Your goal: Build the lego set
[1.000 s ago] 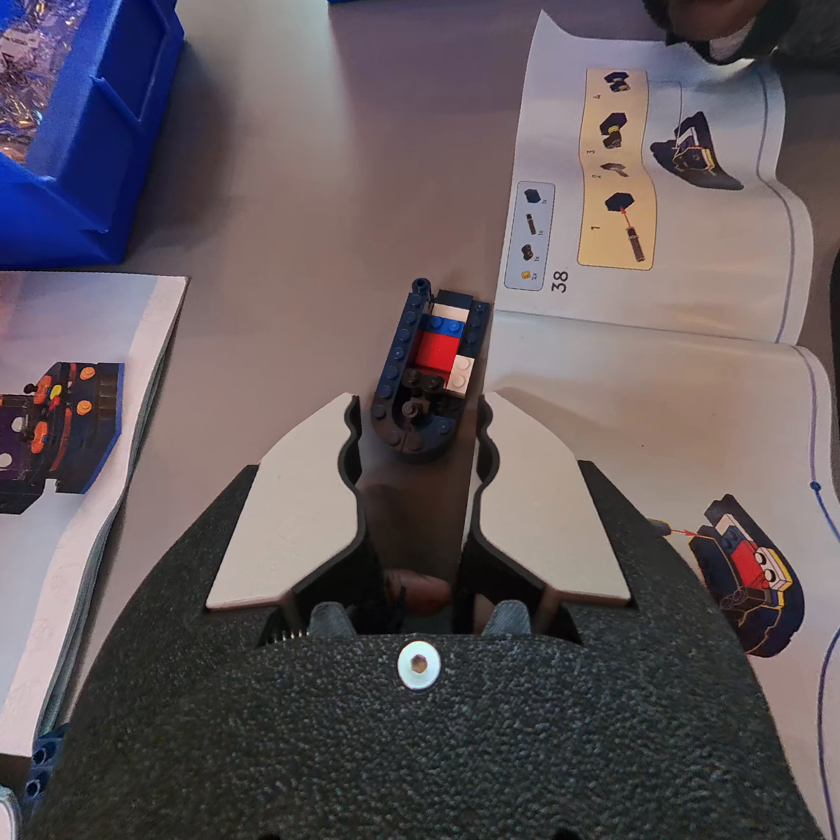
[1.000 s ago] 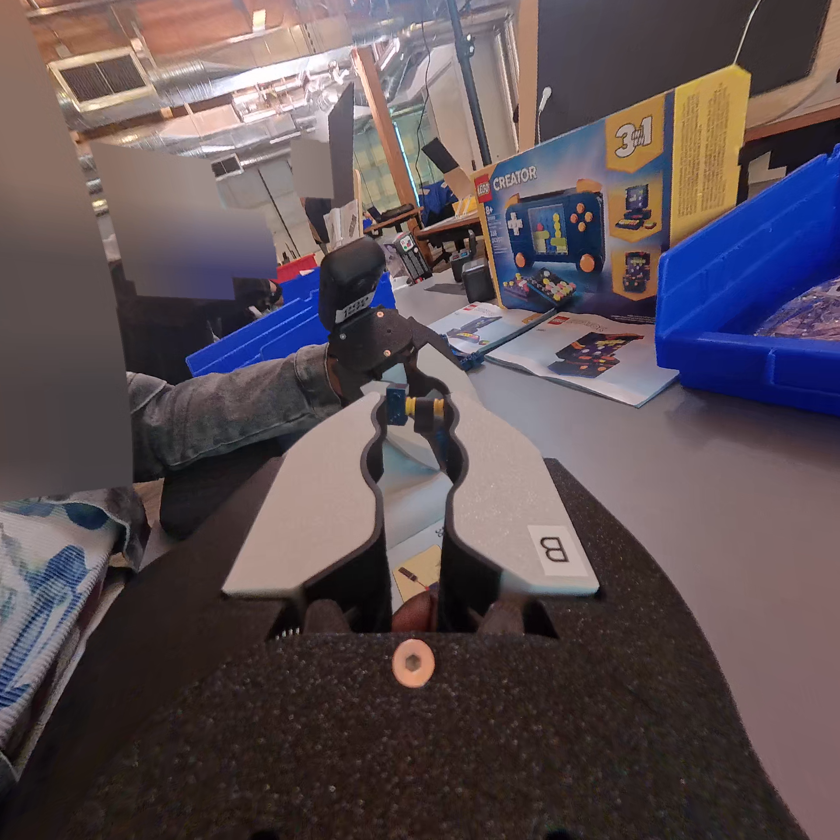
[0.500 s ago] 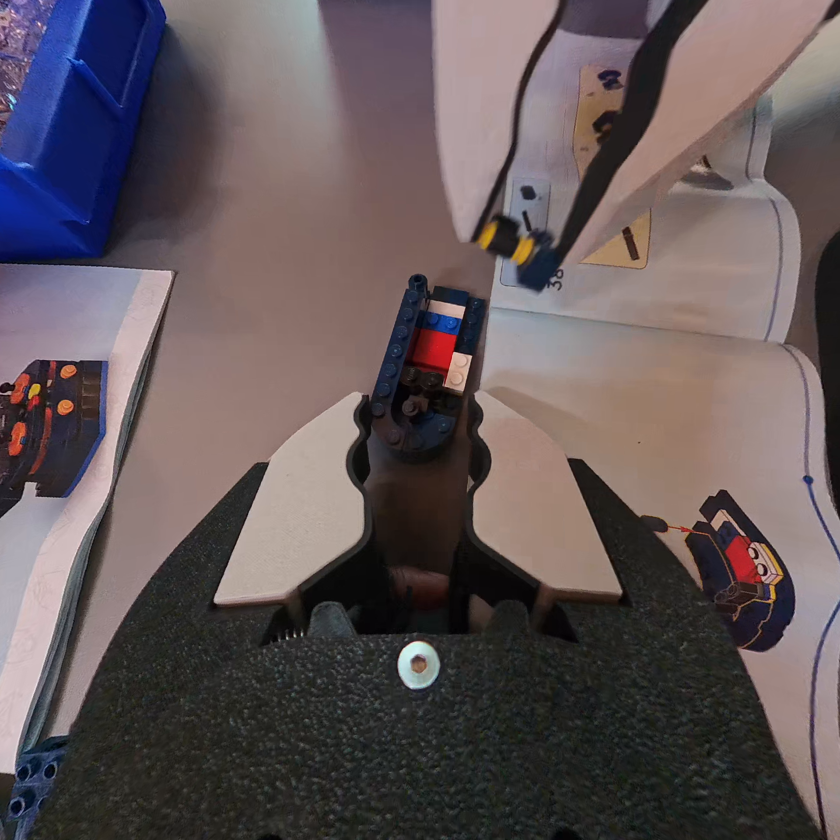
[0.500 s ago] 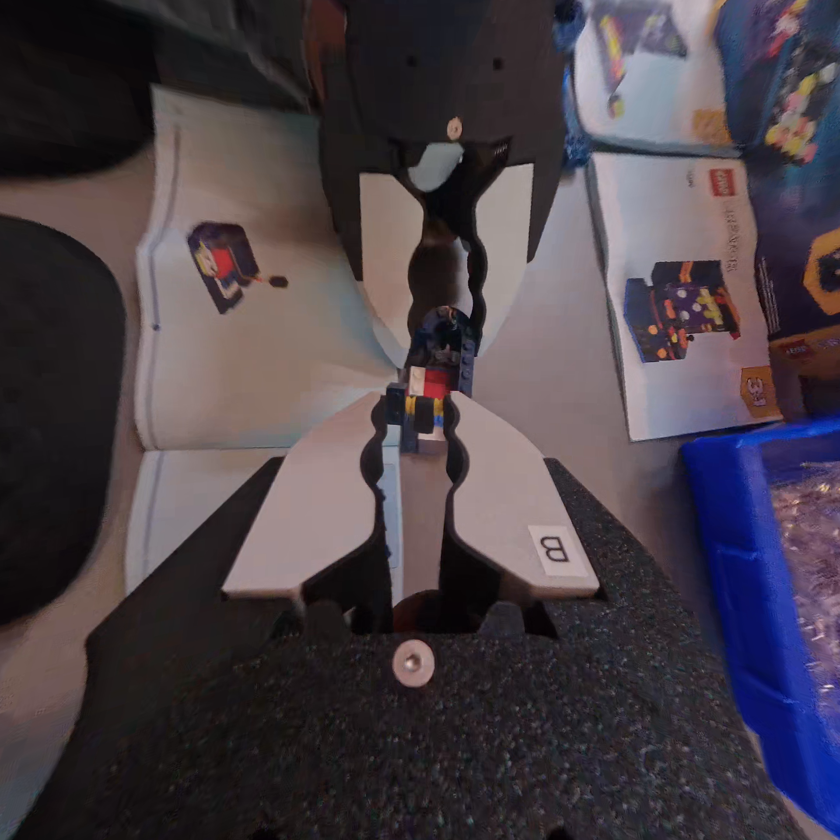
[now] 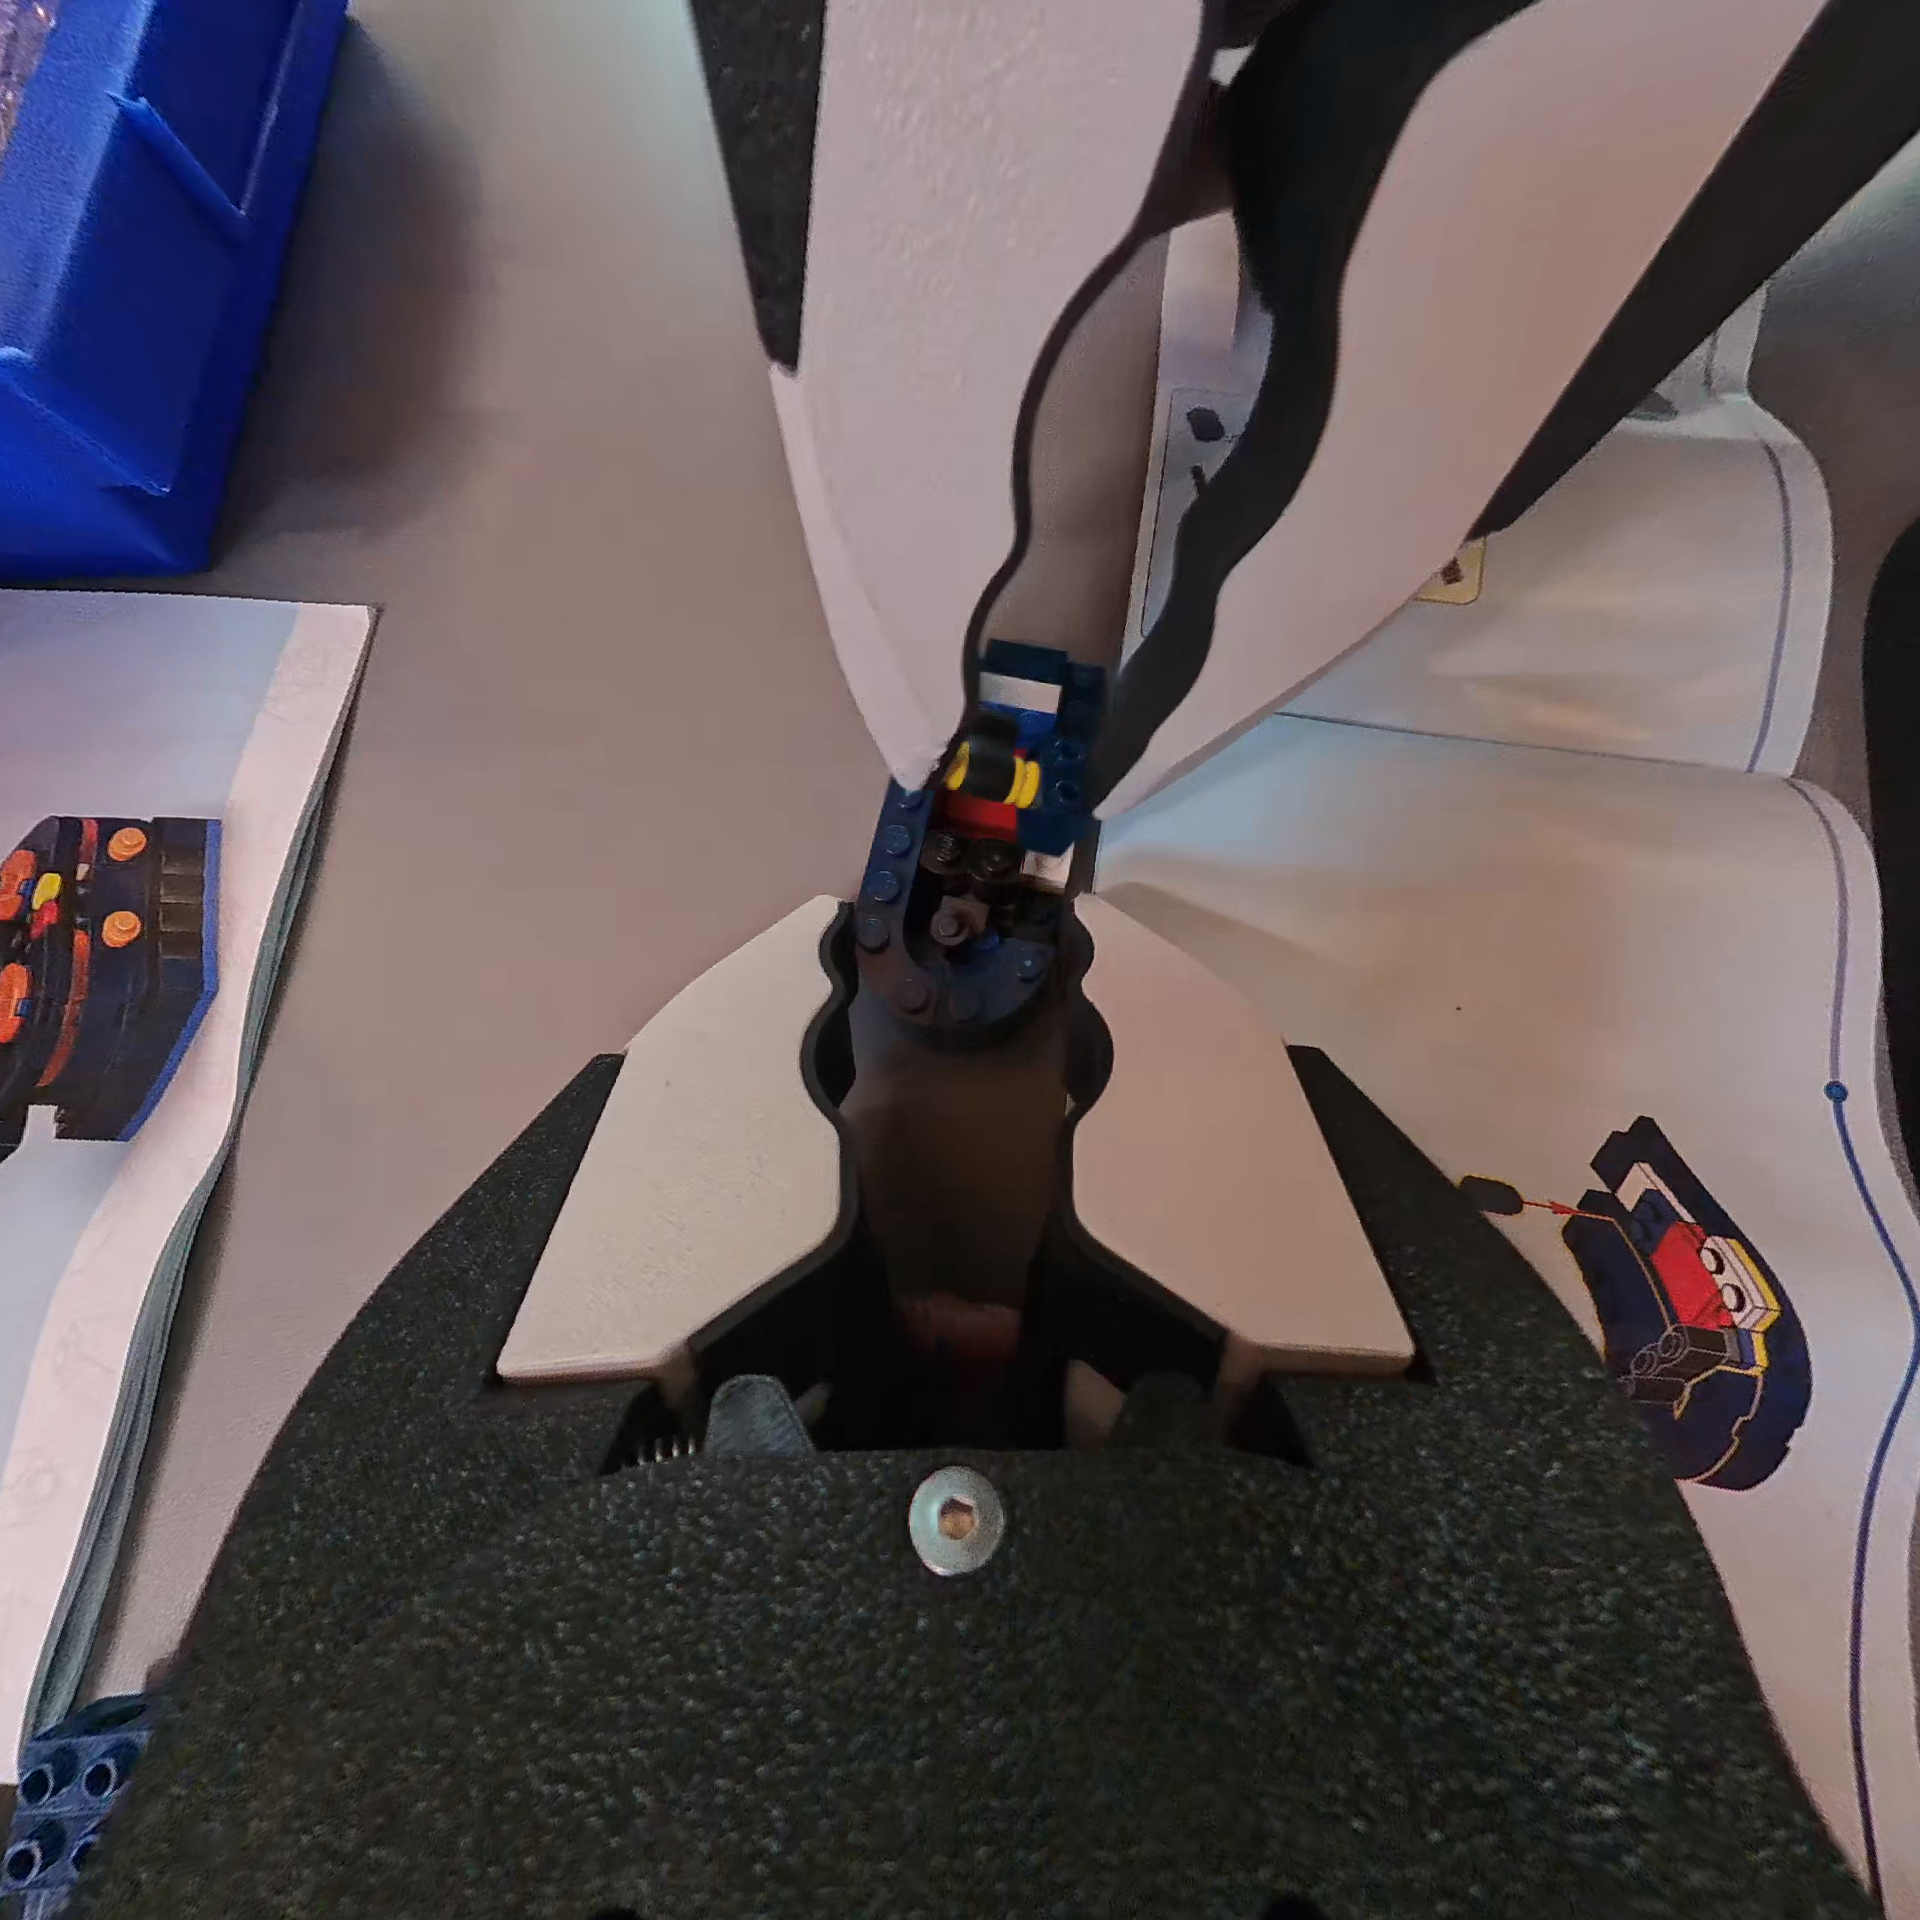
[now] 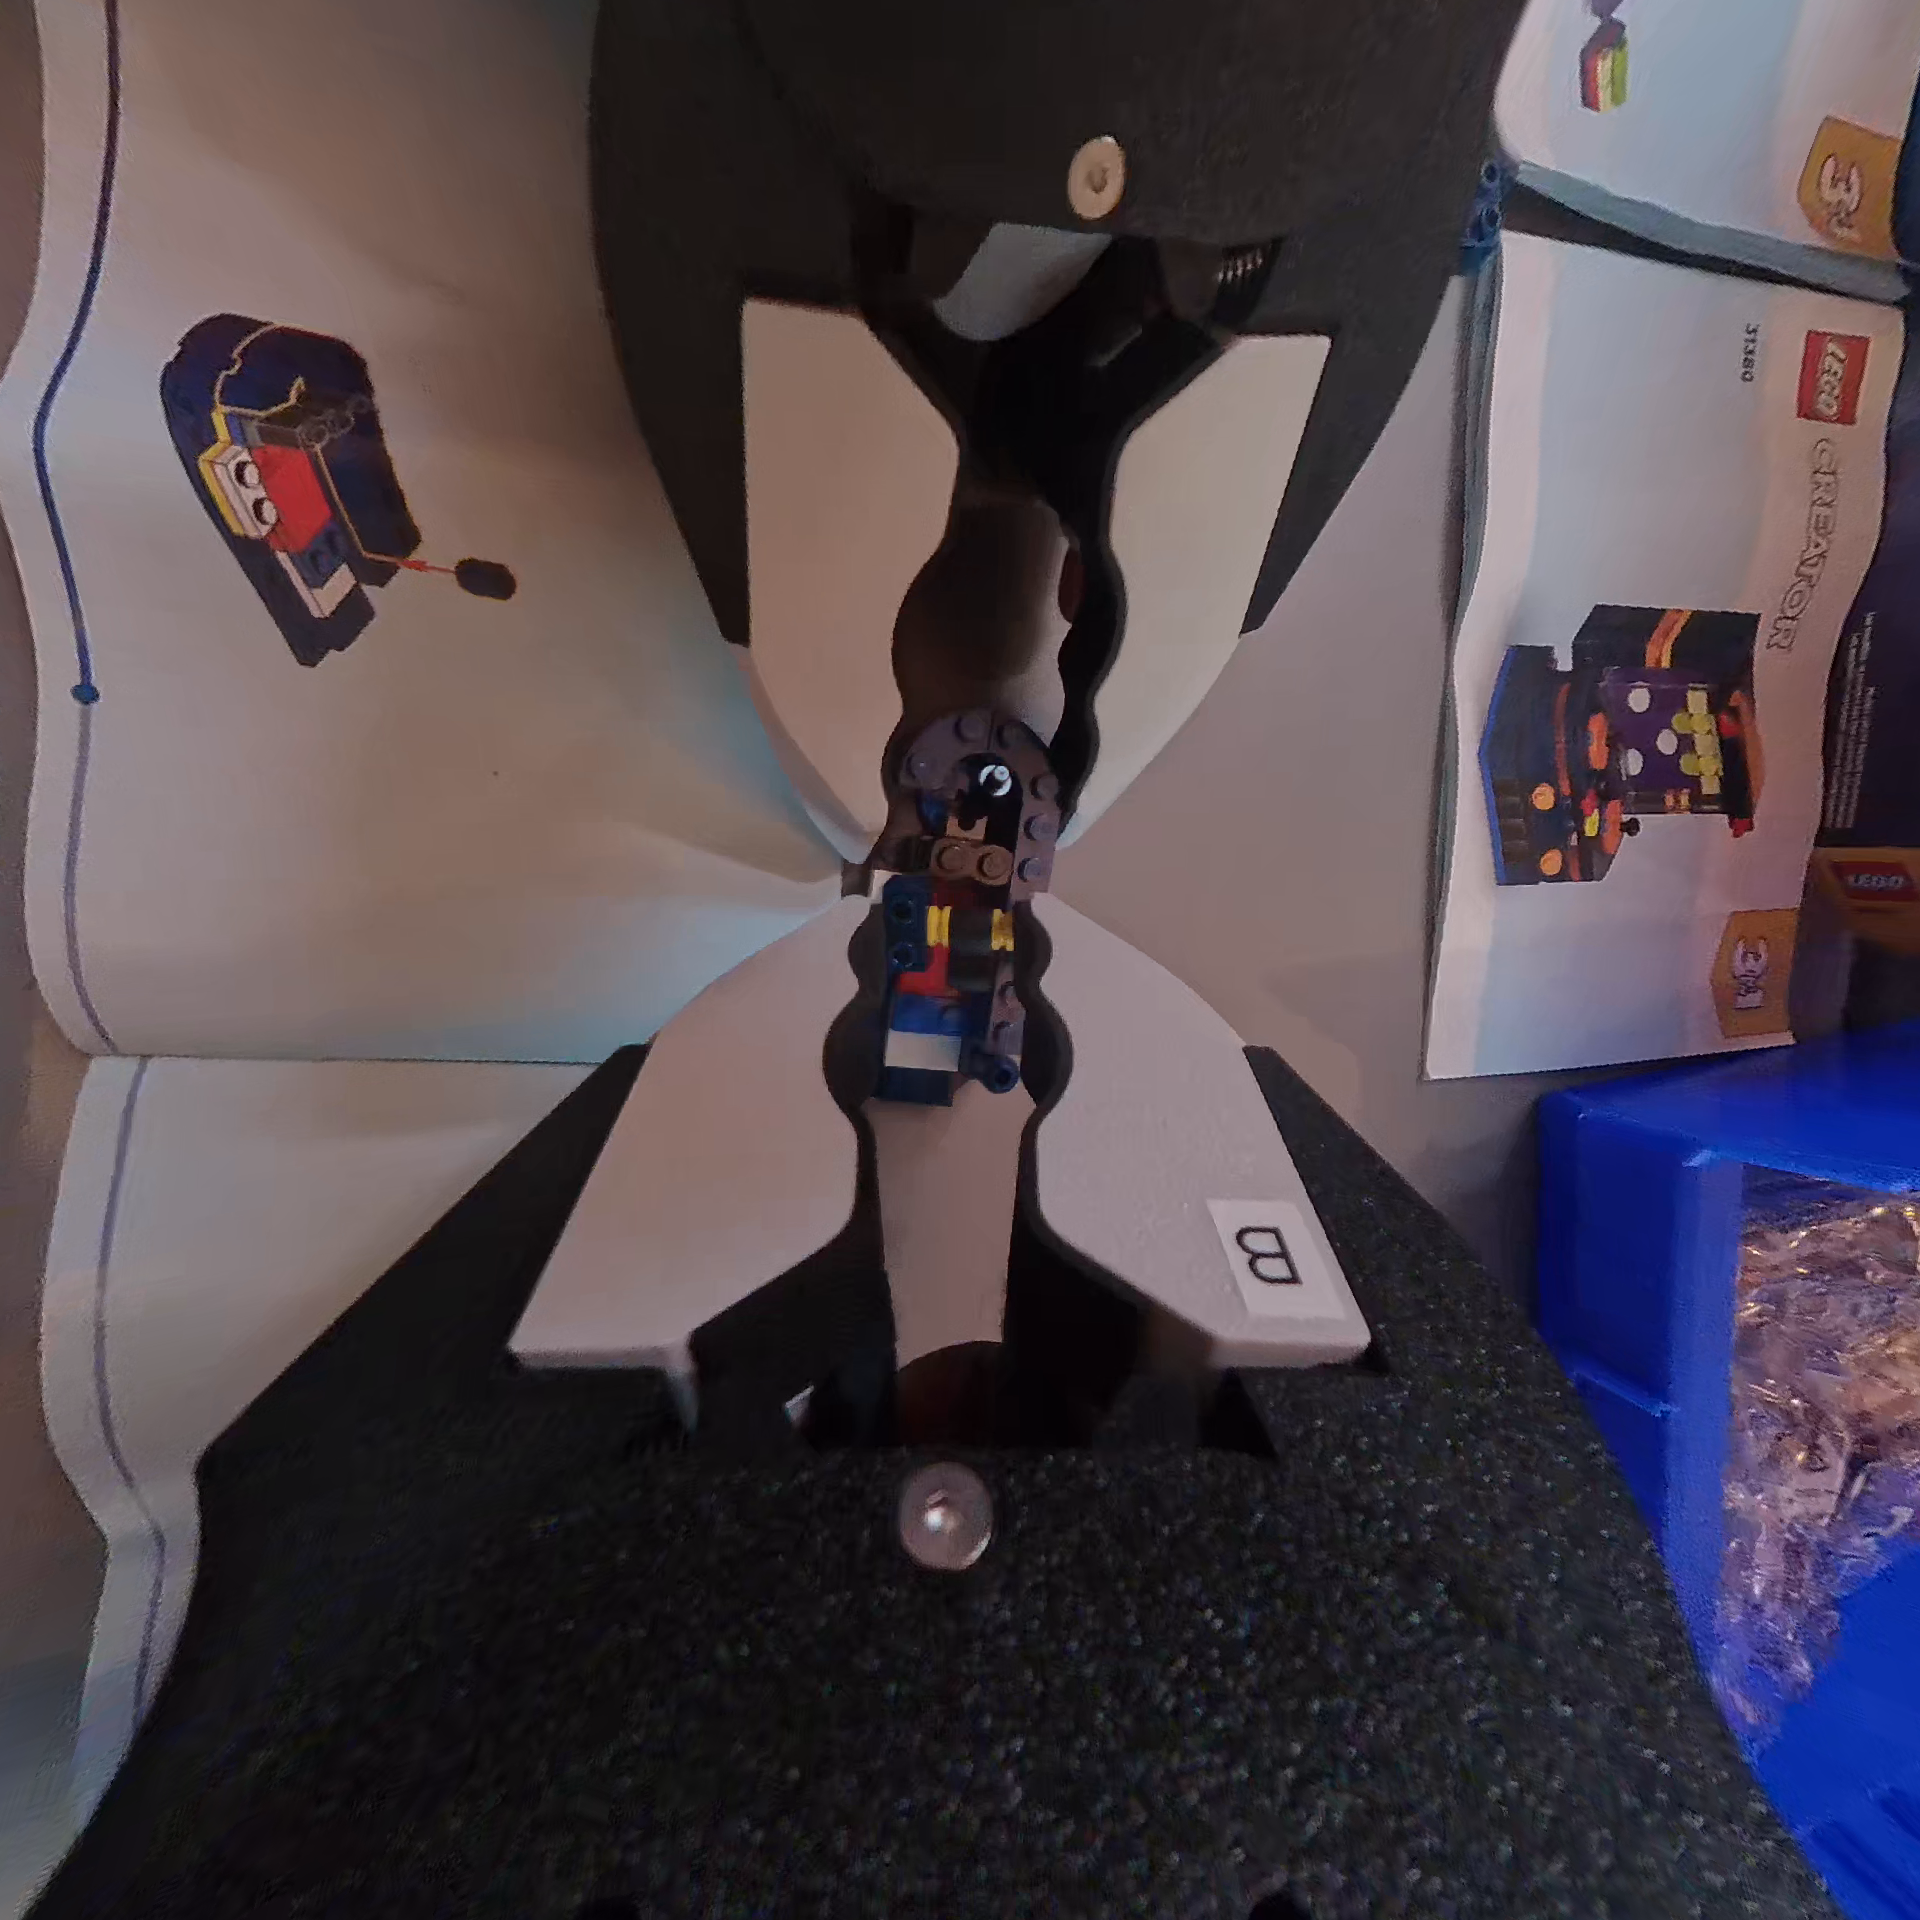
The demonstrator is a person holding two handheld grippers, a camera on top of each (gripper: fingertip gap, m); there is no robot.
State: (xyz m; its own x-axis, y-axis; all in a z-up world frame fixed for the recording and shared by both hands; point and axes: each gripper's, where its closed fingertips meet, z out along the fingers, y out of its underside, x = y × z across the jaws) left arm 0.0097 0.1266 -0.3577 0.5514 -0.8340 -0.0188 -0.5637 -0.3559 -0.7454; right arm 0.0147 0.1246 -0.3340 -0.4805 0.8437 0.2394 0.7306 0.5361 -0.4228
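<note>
The left hand-held gripper (image 5: 956, 935) has narrowed its jaws over the last second. Its fingertips now press on both sides of the rounded end of the little brick boat (image 5: 888, 862), which sits on the grey bench (image 5: 540, 520) just beside the open booklet (image 5: 1455, 935).

The bigger change is the right hand-held gripper (image 6: 961, 935). A second ago it was raised and pointing across the room; now it has swung down from the far side and meets the left one tip to tip. It is clamped on a small black piece with yellow rings (image 5: 992, 769), and that piece hangs right over the boat's red block — whether it touches yet is not clear.

The left one lies low, pointing forward along the bench; the right one tilts steeply down, facing it.

Farther off, a second booklet (image 5: 156, 831) and a blue bin (image 5: 125, 312) lie to the left.
</note>
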